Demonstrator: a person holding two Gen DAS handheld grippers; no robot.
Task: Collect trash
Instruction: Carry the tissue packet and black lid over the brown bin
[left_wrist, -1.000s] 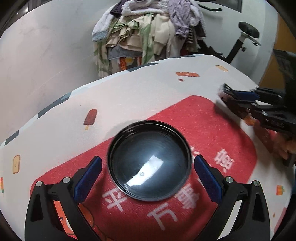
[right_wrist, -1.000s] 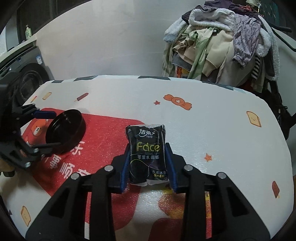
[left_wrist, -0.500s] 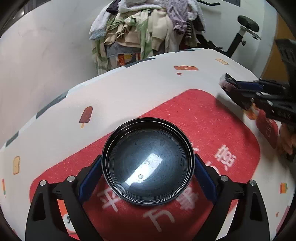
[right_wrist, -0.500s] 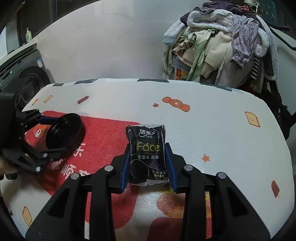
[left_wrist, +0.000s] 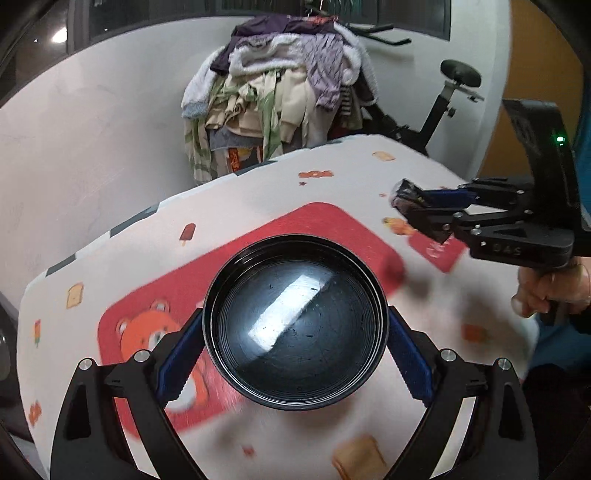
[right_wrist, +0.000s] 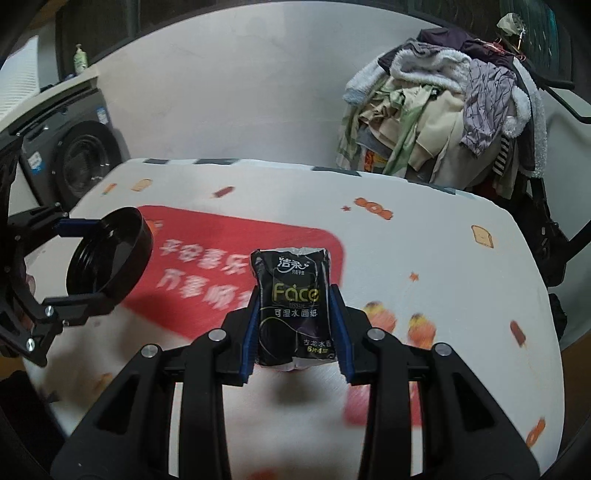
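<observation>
Gripping a round black plastic bowl (left_wrist: 295, 328) at lower centre, the left gripper (left_wrist: 295, 354) angles downward over the cartoon-printed white tablecloth (left_wrist: 229, 206). At frame right, a hand (left_wrist: 550, 291) tilts the right gripper (right_wrist: 295, 321) down, pinching a black tissue packet (right_wrist: 291, 306).

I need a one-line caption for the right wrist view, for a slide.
Right claw grips a black tissue pack above the patterned table; left claw holds a black bowl.

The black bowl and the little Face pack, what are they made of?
The black bowl looks like glossy plastic: a bright window glare shines off its smooth inside. The Face pack seems to be thin shiny plastic film, crinkled at its ends, probably soft tissues inside.
</observation>
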